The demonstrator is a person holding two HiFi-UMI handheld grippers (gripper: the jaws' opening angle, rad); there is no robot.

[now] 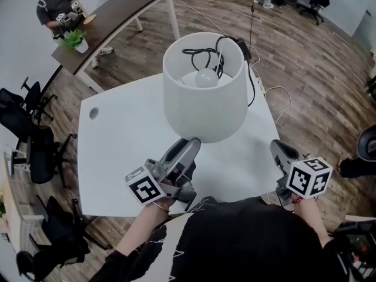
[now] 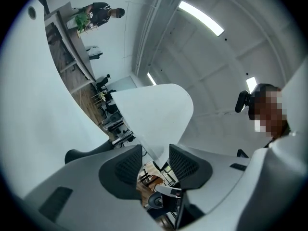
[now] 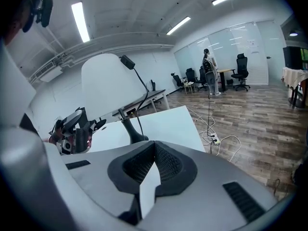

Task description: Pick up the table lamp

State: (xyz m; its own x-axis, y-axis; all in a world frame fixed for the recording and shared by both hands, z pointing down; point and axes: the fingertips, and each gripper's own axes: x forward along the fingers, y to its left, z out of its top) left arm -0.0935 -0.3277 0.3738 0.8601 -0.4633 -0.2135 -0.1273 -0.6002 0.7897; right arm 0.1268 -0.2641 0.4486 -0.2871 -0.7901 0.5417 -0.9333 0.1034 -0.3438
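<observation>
We see the table lamp [image 1: 205, 107] standing on the white worktop [image 1: 117, 157]. Its dark base [image 3: 132, 136] sits on the surface, and its white shade [image 2: 154, 109] opens toward the head camera, with the bulb [image 1: 205, 77] showing inside. A black cord [image 1: 202, 54] is draped in loops over the top of the shade. A white power strip [image 1: 259, 86] lies on the wood floor beyond the lamp.

The left hand-held gripper [image 1: 191, 144] reaches up to the lamp from the near side. Its jaws stand apart, and the lower rim of the shade runs into the gap between them. We see space between the pads and the rim, so they do not clamp it. The right hand-held gripper [image 1: 275, 148] hangs to the right of the lamp, well apart from it. Its jaws are together, with nothing between them.

Beyond the lamp and to its left, a brown desk [image 1: 126, 10] carries a small potted plant [image 1: 75, 39], and a person [image 1: 54, 7] sits at its far end. Black office chairs [image 1: 29, 134] stand well off to the lamp's left.
</observation>
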